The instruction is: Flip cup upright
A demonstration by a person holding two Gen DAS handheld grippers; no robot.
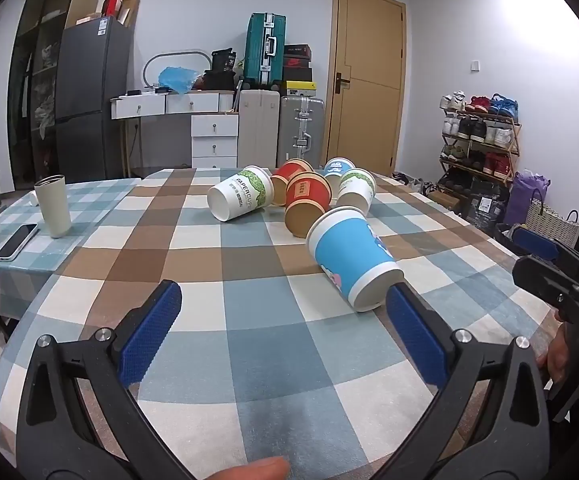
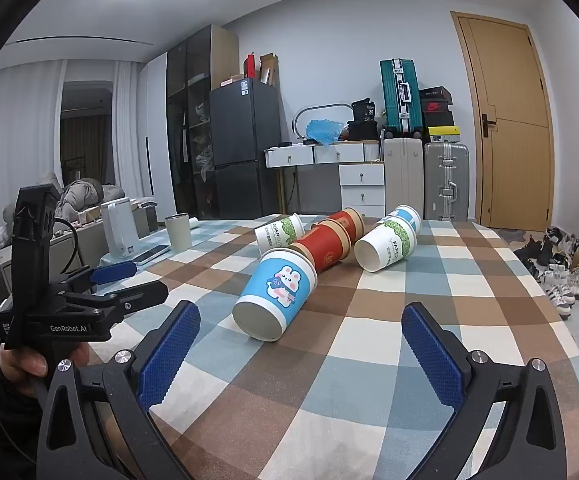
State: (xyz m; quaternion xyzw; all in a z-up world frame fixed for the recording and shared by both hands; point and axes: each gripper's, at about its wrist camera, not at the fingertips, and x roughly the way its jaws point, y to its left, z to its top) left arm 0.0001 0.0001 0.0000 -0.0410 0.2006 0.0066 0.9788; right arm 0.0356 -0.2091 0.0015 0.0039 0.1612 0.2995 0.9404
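Several paper cups lie on their sides on the checked tablecloth (image 1: pixel 249 320). The nearest is a blue cup with a rabbit print (image 1: pixel 351 258), also in the right wrist view (image 2: pixel 275 294), its base towards me. Behind it lie red cups (image 1: pixel 305 200) (image 2: pixel 325 246), white-green cups (image 1: pixel 239 198) (image 2: pixel 385 246) and another blue one (image 1: pixel 337 170). My left gripper (image 1: pixel 285 312) is open and empty, its right finger (image 1: pixel 413 332) just beside the blue cup's base. My right gripper (image 2: pixel 301 340) is open and empty, just short of the blue cup.
A cream tumbler (image 1: pixel 53 206) stands upright at the table's left beside a phone (image 1: pixel 17 240). A white kettle (image 2: pixel 119 234) stands further left. The table edge runs along the right, with shoes on the floor (image 2: pixel 561 276) beyond.
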